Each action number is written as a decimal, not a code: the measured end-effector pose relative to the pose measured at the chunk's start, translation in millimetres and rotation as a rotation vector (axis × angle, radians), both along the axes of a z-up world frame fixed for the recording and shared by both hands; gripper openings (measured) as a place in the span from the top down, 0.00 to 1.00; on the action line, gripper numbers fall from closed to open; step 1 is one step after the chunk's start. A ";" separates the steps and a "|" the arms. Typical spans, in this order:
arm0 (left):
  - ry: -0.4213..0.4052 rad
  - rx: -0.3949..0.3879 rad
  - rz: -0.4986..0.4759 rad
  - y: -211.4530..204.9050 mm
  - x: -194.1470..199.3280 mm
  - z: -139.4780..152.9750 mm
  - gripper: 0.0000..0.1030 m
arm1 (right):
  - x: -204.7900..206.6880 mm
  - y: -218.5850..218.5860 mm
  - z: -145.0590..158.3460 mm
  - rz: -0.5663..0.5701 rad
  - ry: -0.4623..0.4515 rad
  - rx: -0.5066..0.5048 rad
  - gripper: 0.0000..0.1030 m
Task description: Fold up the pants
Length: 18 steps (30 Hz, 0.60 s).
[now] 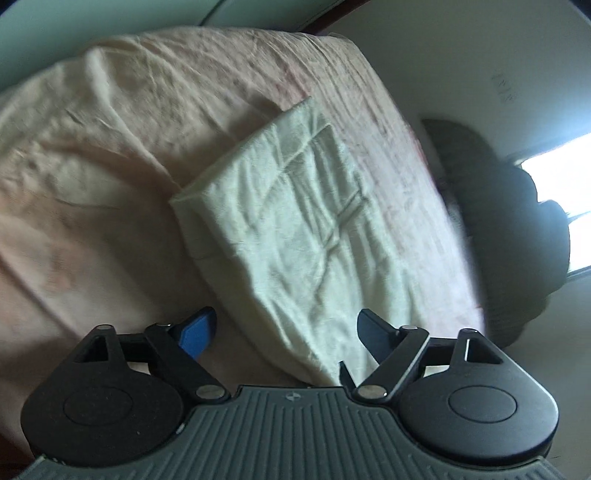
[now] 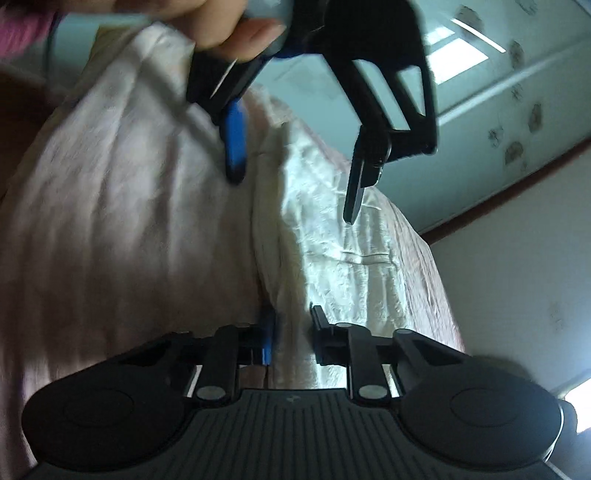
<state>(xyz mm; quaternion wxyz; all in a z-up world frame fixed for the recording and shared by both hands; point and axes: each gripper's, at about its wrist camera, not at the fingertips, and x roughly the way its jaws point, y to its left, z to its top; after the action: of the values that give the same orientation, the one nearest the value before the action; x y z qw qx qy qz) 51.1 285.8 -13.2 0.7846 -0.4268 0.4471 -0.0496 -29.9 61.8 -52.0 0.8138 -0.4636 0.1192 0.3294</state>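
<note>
Pants (image 1: 291, 236): pale cream, folded into a thick rectangular bundle, lying on the bed; creases and a stitched seam show on the top face.
Bed (image 1: 110, 155): covered by a pinkish, wrinkled sheet – the bundle sits toward its right side in the left wrist view, near the edge.
Left tongs (image 1: 286, 332): spread wide, nothing between the fingers; they hang just above the near end of the bundle, blue pad on one side, dark finger on the other.
Right tongs (image 2: 291, 332): fingers drawn close with only a narrow gap; the left edge of the pants lies at that gap, but whether the pads pinch the cloth cannot be told – the picture is blurred there.
Hand (image 2: 221, 26): seen in the right wrist view at the top, wrapped round the left tongs' handle, a pink sleeve beside it.
Wall (image 2: 517, 295): pale, to the right of the bed.
Picture quality: both views smeared.
</note>
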 end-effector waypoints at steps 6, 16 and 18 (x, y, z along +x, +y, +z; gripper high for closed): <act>-0.020 -0.041 0.033 -3.7 29.1 -8.5 0.17 | 53.7 -49.7 58.5 -0.098 0.376 0.384 0.82; -0.031 0.046 0.089 -10.7 46.0 -5.0 0.42 | 151.6 -65.5 39.4 -0.292 0.703 0.570 0.80; -0.026 0.166 0.085 -16.3 47.8 -1.0 0.72 | 156.2 -61.3 30.4 -0.266 0.707 0.561 0.80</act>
<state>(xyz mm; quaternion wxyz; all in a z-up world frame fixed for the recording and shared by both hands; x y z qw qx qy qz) 98.9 269.5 -14.2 0.8244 -0.3781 0.4209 0.0155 126.3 0.5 -21.6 0.8524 -0.0657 0.3537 0.3794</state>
